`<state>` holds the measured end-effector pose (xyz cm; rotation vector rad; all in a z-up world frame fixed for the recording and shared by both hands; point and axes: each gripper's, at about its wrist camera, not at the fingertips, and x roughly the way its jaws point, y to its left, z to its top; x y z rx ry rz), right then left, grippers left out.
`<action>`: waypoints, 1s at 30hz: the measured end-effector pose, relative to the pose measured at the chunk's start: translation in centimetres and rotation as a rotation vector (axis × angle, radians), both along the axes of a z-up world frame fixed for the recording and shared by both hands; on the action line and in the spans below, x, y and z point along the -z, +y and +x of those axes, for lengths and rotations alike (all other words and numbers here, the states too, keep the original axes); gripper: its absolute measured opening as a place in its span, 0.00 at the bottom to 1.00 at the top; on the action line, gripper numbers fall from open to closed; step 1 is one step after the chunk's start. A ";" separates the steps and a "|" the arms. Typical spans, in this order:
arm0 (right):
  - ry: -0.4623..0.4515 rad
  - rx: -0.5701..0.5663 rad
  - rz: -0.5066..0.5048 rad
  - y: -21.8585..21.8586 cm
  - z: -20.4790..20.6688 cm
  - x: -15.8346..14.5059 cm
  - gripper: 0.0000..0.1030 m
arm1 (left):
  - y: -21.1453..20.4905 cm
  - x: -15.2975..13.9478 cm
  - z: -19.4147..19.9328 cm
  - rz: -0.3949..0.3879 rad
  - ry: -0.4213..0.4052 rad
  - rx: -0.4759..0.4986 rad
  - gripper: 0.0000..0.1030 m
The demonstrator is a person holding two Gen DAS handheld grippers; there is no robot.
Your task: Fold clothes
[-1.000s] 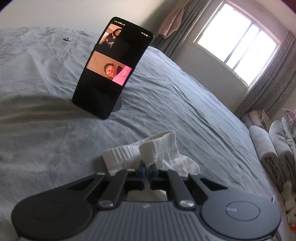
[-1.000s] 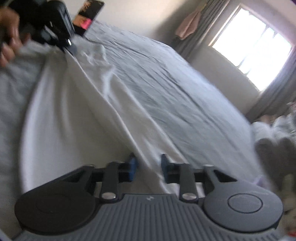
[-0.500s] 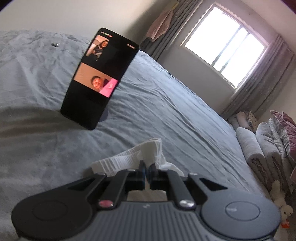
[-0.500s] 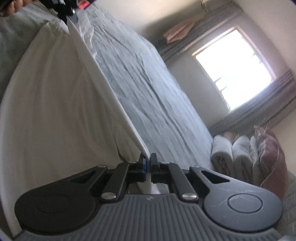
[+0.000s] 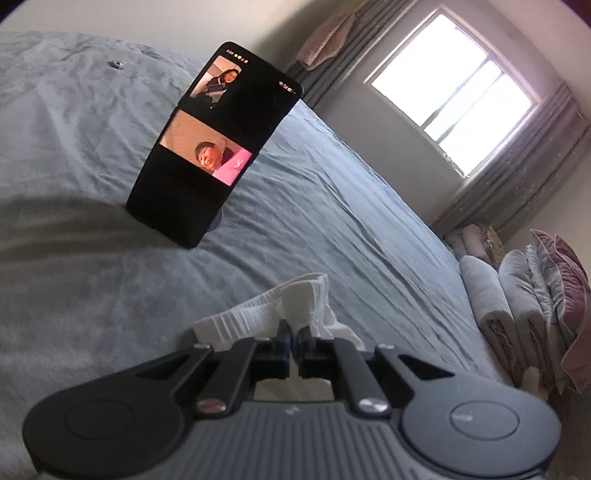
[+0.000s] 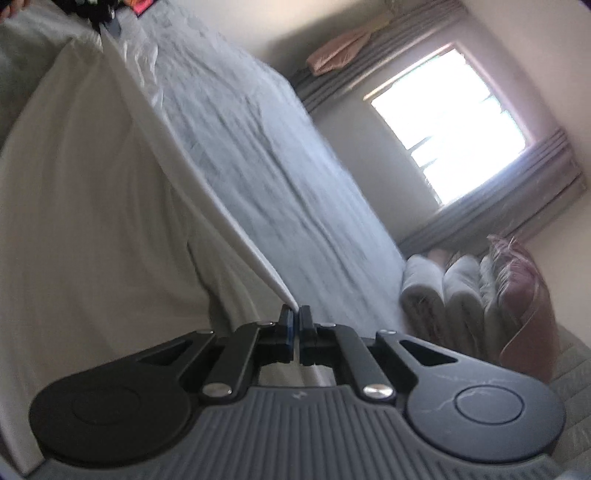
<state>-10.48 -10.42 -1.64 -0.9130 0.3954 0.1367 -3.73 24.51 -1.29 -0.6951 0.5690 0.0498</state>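
A white garment (image 6: 92, 206) hangs stretched over the grey bed (image 6: 258, 155), held taut between both grippers. My right gripper (image 6: 296, 320) is shut on one of its edges, which runs as a tight fold to the far upper left. There the left gripper (image 6: 107, 14) shows as a dark shape at the garment's other end. In the left wrist view my left gripper (image 5: 294, 334) is shut on a bunched ribbed corner of the white garment (image 5: 291, 306), lifted a little above the bed (image 5: 92, 280).
A black phone (image 5: 214, 147) stands propped on the bed beyond the left gripper, screen lit. Rolled blankets and pillows (image 5: 517, 310) are stacked at the right by the wall. A bright window (image 5: 454, 92) with grey curtains lies beyond the bed.
My right gripper went from open to shut on the garment's edge and lifted it, pulling the cloth taut. The left gripper kept its hold and shifted slightly.
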 end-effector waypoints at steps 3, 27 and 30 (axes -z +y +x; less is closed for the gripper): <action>0.023 -0.026 0.029 -0.2 -1.7 -1.1 0.01 | 1.0 0.4 -0.2 -0.028 0.011 0.015 0.03; 0.507 -0.159 0.263 0.7 -4.7 0.5 0.13 | 1.2 1.3 -1.6 0.139 0.149 0.072 0.10; 0.609 -0.168 0.397 -0.6 -4.2 -0.8 0.14 | 0.9 0.5 -2.4 0.190 0.161 0.063 0.28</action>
